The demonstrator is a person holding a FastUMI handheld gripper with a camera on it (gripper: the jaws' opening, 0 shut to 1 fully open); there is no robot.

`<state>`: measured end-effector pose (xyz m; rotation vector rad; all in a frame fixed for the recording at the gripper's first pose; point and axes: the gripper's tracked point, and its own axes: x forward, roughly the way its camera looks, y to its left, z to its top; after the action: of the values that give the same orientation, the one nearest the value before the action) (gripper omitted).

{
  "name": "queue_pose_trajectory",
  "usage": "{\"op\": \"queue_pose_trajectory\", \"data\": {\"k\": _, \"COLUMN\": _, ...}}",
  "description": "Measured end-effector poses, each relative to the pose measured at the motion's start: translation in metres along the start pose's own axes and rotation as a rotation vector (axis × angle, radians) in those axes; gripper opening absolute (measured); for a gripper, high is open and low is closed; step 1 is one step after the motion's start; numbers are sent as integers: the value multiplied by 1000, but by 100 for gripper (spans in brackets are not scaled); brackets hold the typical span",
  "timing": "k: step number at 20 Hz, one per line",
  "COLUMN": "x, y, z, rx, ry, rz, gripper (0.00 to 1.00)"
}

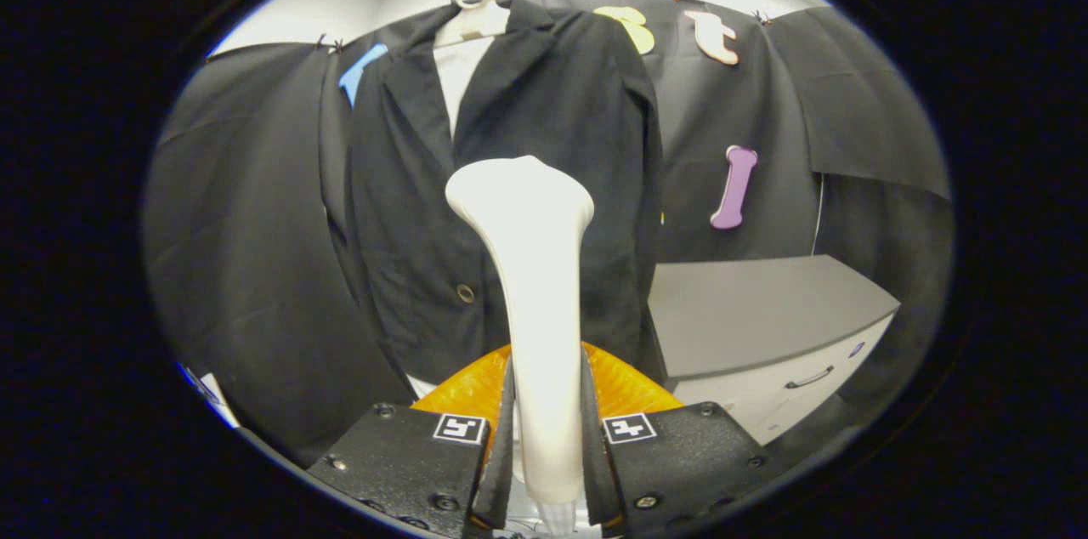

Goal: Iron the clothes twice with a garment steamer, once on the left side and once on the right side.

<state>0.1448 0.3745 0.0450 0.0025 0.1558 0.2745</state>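
The hand-held gripper (pixel 544 437) is clamped with both fingers on the steamer (pixel 534 284), whose head rises just before the jacket (pixel 510 182); a cabinet (pixel 765 326) stands right of the jacket.

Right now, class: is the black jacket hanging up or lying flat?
Hanging up. The black jacket drapes from a hanger against the booth wall, beyond the steamer clamped in the gripper's jaws.

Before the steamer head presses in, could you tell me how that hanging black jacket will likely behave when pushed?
Probably floppy: the black jacket drapes in soft folds. It likely swings back, as it hangs freely from a hanger. The gripper is shut on the steamer.
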Motion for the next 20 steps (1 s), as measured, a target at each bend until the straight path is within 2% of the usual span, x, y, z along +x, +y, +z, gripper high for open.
{"op": "queue_pose_trajectory", "data": {"k": 10, "x": -13, "y": 109, "z": 145, "rx": 10, "ry": -217, "rz": 86, "gripper": 37}}
{"op": "queue_pose_trajectory", "data": {"k": 20, "x": 12, "y": 191, "z": 225, "rx": 15, "ry": -304, "rz": 117, "gripper": 37}}
